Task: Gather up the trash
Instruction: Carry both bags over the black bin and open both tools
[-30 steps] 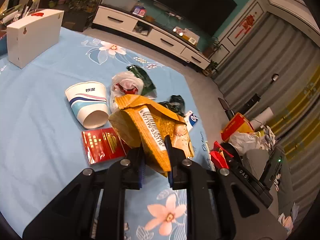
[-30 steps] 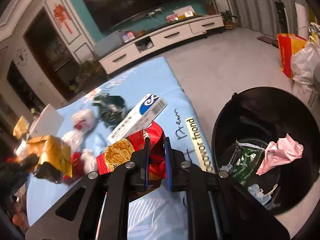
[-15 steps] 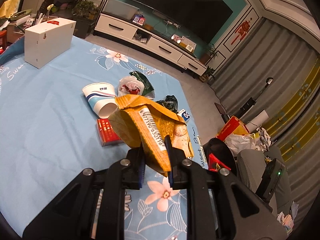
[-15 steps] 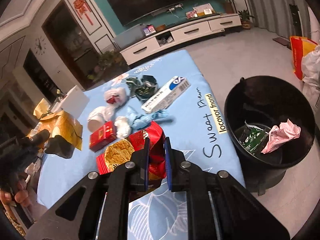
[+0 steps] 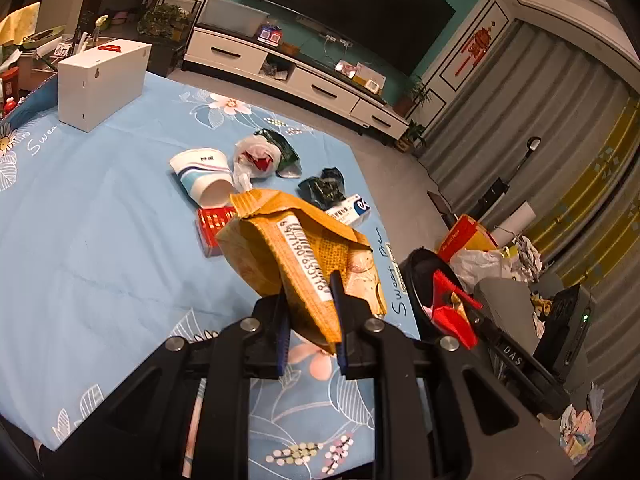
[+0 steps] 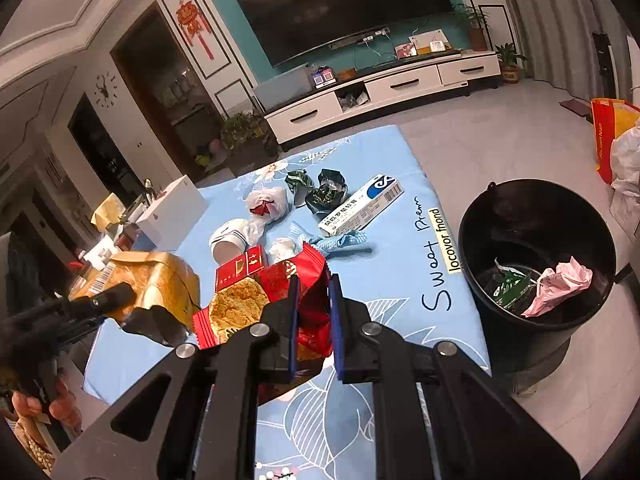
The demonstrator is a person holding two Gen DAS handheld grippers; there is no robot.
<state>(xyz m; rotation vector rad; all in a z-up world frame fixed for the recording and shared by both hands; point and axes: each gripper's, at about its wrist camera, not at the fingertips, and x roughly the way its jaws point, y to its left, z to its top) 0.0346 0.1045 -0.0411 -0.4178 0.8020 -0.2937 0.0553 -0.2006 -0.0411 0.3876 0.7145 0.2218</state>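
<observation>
My left gripper (image 5: 310,300) is shut on a yellow snack bag (image 5: 296,248) and holds it above the blue tablecloth (image 5: 100,240). My right gripper (image 6: 313,300) is shut on a red snack bag (image 6: 276,296), held above the cloth left of the black bin (image 6: 536,280). The bin holds a pink wrapper (image 6: 560,286) and a green wrapper (image 6: 506,284). On the cloth lie a paper cup (image 5: 202,176), a red packet (image 5: 212,226), a white plastic bag (image 5: 256,156), dark green wrappers (image 5: 322,188) and a white box (image 6: 360,206).
A large white box (image 5: 102,82) stands at the cloth's far left. Red and white bags (image 5: 480,248) sit on the floor beyond the bin (image 5: 416,288). A TV cabinet (image 6: 380,88) lines the far wall.
Both grippers have lifted and pulled back from the table with their bags still held. The view of the cloth and bin has widened.
</observation>
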